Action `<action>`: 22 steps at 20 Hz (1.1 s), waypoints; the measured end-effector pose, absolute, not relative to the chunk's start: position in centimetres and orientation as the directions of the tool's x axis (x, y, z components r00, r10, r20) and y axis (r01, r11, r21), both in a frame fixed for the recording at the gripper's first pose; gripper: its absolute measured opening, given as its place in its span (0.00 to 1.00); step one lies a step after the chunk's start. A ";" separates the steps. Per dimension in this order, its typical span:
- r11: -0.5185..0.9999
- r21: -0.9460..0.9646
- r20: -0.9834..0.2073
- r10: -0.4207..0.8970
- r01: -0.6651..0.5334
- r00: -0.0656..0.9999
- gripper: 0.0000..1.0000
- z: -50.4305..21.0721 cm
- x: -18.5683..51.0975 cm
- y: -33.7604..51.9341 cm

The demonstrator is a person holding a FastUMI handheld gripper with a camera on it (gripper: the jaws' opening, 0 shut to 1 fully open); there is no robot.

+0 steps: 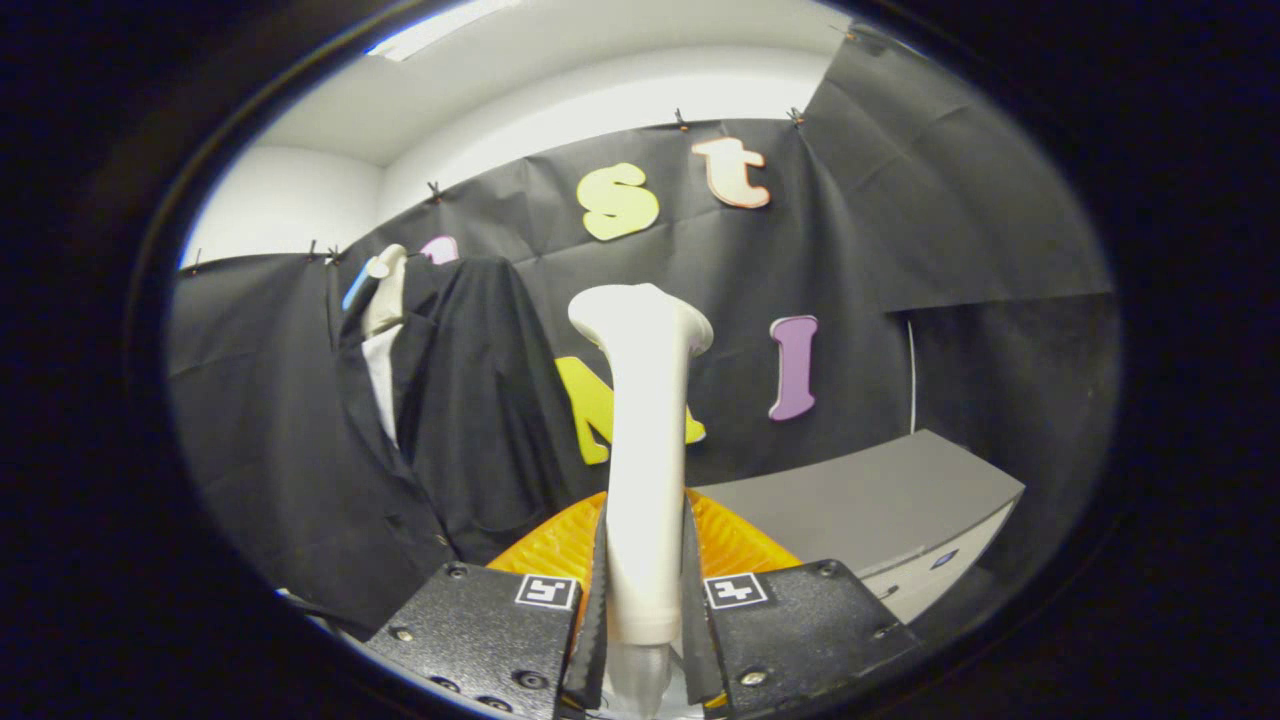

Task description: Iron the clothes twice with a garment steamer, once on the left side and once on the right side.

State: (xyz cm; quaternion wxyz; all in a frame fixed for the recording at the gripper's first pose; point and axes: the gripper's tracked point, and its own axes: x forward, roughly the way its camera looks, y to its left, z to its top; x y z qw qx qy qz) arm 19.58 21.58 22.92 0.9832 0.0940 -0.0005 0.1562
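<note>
My gripper [645,580] is shut on the white handle of the garment steamer [645,450], which stands upright between the fingers with its flat head [640,315] at the top. To the left, beyond the fingers, a black jacket [460,400] hangs on a pale mannequin form [385,300] with a white shirt front [382,390] showing in the opening. The steamer head is held apart from the jacket, to the right of its right shoulder.
An orange ribbed object [735,540] sits just behind the steamer handle. A grey box or table top [880,510] lies to the right. Black cloth covers the wall behind everything.
</note>
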 end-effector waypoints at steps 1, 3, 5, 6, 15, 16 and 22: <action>0.932 0.171 0.046 0.318 -0.321 0.947 0.33 23.6 19.0 23.1; 0.927 0.145 0.074 0.339 -0.347 0.938 0.33 25.1 18.1 26.4; 0.917 0.120 0.097 0.370 -0.380 0.924 0.33 26.3 17.1 30.0; 0.913 0.108 0.106 0.383 -0.394 0.918 0.33 26.9 16.7 31.5; 0.900 0.010 0.100 0.432 -0.435 0.896 0.33 27.3 16.9 41.2; 0.901 0.009 0.093 0.431 -0.433 0.898 0.33 26.8 17.0 41.6; 0.912 -0.013 0.029 0.411 -0.411 0.911 0.33 23.6 18.0 42.0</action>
